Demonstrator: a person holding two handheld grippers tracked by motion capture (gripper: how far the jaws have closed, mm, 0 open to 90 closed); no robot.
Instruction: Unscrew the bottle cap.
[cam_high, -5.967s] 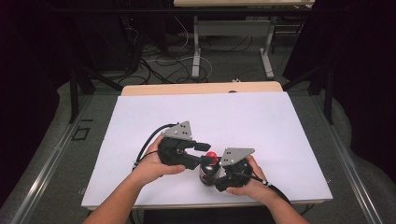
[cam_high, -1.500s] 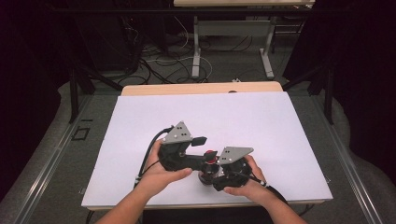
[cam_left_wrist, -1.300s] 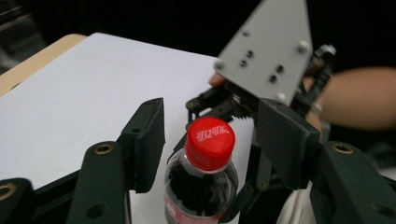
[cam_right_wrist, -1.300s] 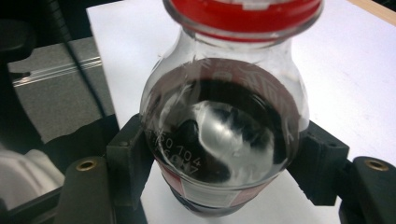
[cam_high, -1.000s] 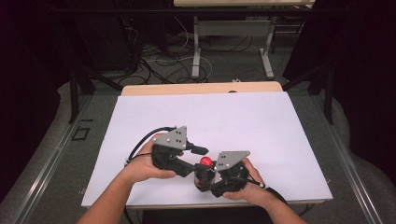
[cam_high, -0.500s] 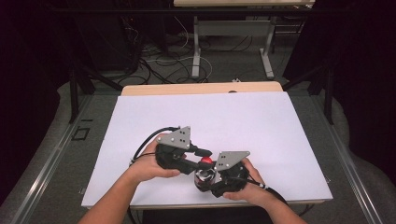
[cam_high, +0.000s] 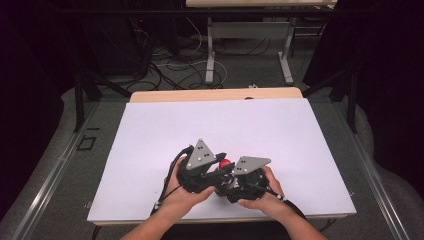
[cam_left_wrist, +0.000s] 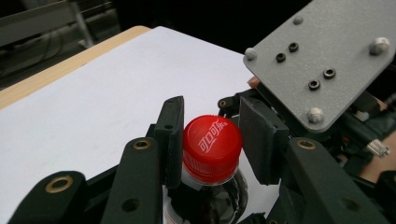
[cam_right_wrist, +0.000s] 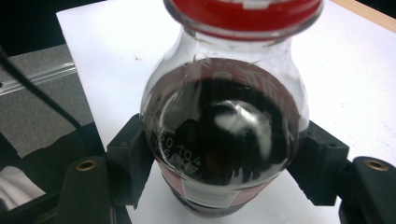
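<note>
A small bottle (cam_right_wrist: 224, 130) of dark cola with a red cap (cam_left_wrist: 212, 142) stands upright near the front of the white table top (cam_high: 225, 125). My right gripper (cam_right_wrist: 226, 161) is shut on the bottle's body, one black jaw on each side. My left gripper (cam_left_wrist: 212, 122) is shut on the red cap, its pads (cam_left_wrist: 173, 140) pressing from both sides. In the high view the two grippers meet at the cap (cam_high: 225, 163), the left gripper (cam_high: 220, 167) on its left and the right gripper (cam_high: 234, 181) on its right. Most of the bottle is hidden there.
The right gripper's grey plate (cam_left_wrist: 317, 60) sits close beside the left jaws. A wooden strip (cam_high: 215, 95) edges the table's far side. Beyond it are table legs and loose cables (cam_high: 200, 65) on the floor. White surface stretches out behind and beside the hands.
My left gripper has moved right to the bottle and closed on the red cap. The right gripper and the bottle have stayed in place.
</note>
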